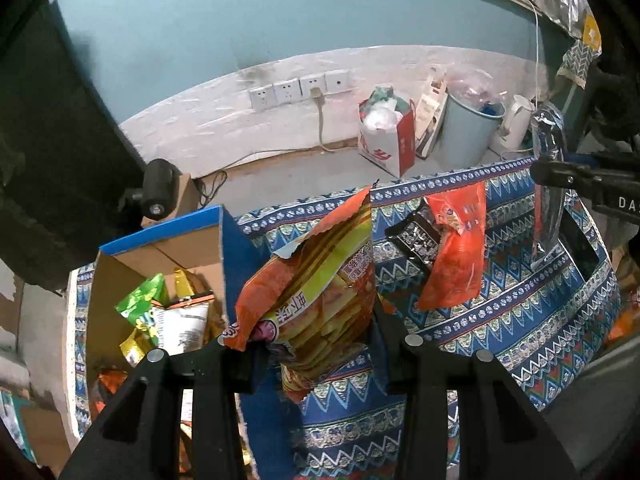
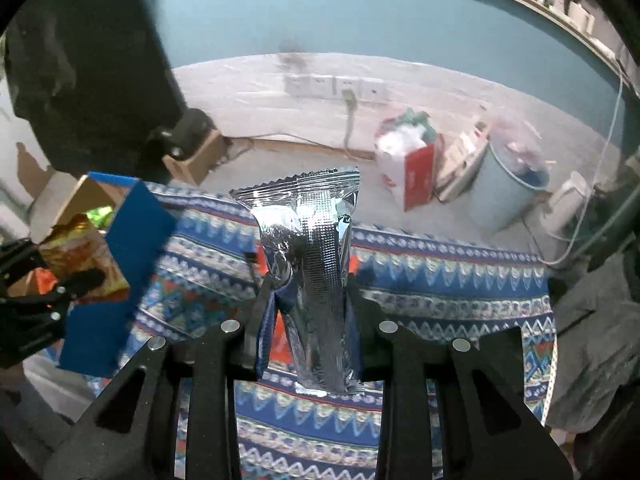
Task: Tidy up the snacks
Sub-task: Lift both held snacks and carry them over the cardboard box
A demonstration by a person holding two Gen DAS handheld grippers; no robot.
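On the patterned tablecloth [image 1: 540, 320], two loose packets lay at the far side: one red packet [image 1: 454, 256] and one black packet [image 1: 416, 236], touching. The left gripper [image 1: 316, 344] pinched one orange snack bag [image 1: 320, 280] just right of the blue cardboard box [image 1: 160, 248], which held several bags. The right gripper [image 2: 310, 292] clamped one silver packet [image 2: 316, 264]. Four wall sockets [image 1: 300, 90] and one pale blue bin [image 1: 466, 132] stood beyond.

I see dim, cool light; left view sharp, right view motion-blurred. Glare on silver packet [image 2: 316, 256]; heavy fisheye vignetting around it.
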